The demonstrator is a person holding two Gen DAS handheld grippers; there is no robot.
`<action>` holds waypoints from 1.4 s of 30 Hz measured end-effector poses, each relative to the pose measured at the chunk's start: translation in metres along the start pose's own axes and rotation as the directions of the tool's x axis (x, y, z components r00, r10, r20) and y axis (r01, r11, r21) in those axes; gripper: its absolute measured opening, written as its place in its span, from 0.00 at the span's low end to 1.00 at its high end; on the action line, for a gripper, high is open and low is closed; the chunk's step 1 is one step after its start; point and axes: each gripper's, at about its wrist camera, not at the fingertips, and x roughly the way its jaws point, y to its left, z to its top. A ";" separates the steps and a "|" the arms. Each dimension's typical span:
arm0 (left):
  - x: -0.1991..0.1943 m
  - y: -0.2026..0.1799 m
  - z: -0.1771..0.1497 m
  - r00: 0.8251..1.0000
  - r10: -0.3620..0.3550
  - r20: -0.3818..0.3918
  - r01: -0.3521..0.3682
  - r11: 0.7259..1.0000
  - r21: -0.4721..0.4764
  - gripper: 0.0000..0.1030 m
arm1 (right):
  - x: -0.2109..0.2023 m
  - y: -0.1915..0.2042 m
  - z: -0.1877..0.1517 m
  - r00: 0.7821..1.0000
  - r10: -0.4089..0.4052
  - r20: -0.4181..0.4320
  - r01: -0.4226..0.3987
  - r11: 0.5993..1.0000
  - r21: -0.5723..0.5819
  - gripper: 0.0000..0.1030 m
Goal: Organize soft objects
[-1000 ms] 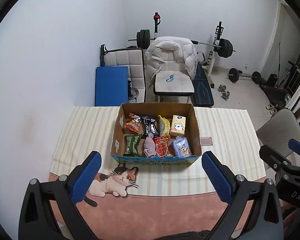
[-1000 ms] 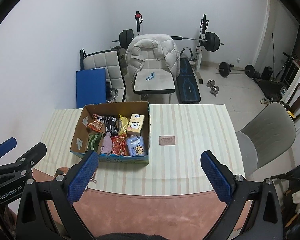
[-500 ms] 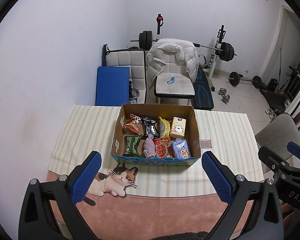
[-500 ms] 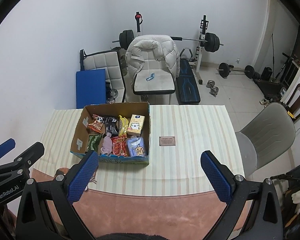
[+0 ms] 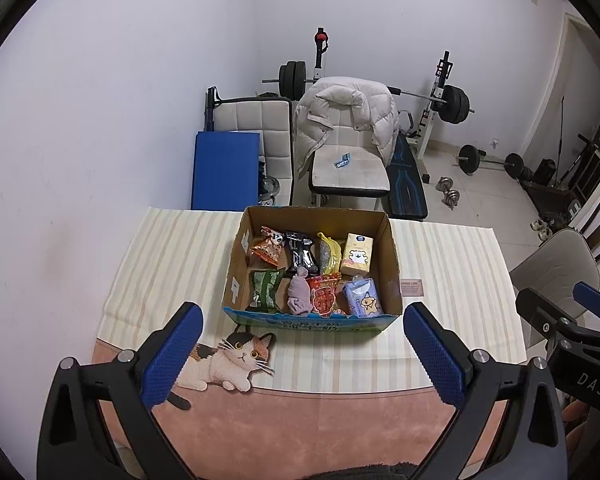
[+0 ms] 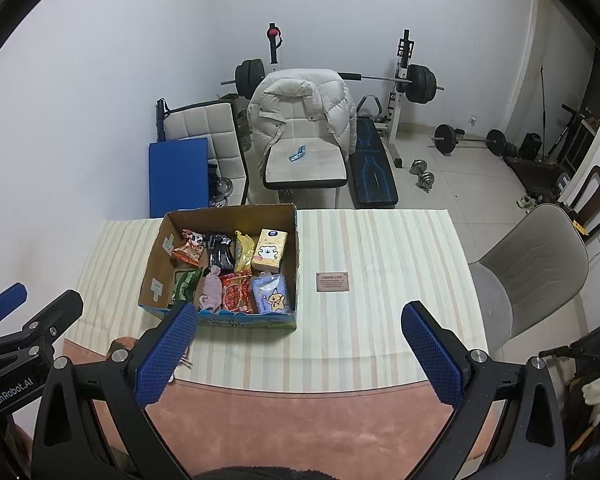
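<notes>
Brown cardboard box [image 5: 315, 220] holding all soft packets; striped bench [image 6: 384, 248] carrying none loose. Sorting either finished or pending. You're holding left gripper [image 5: 302, 354], right gripper [image 6: 300, 354] fingers spread, pinching nothing.

Brown cardboard box [image 5: 394, 264] with a blue printed front; cream-striped tablecloth [image 5: 452, 264] with a calico cat print [image 5: 228, 360] and pink near edge

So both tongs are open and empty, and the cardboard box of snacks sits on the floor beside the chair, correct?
Not quite. The left tongs and right tongs are open and empty, but the cardboard box sits on the striped tablecloth, not the floor. Both wrist views show it.
</notes>
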 end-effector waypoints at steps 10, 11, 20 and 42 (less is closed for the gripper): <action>0.001 0.001 0.000 1.000 0.001 -0.002 -0.001 1.000 -0.001 1.00 | 0.001 0.002 -0.001 1.000 -0.005 0.001 0.005 1.000 -0.002 1.00; 0.001 0.001 0.000 1.000 0.002 -0.002 -0.002 1.000 0.000 1.00 | 0.002 0.002 -0.002 1.000 -0.003 -0.001 0.003 1.000 -0.001 1.00; -0.002 -0.001 -0.005 1.000 0.018 0.016 -0.018 1.000 -0.006 1.00 | -0.001 -0.004 -0.004 1.000 -0.011 0.005 0.011 1.000 0.006 1.00; -0.005 -0.005 -0.005 1.000 0.019 0.014 -0.018 1.000 -0.013 1.00 | -0.006 -0.009 -0.002 1.000 -0.014 0.011 0.014 1.000 0.005 1.00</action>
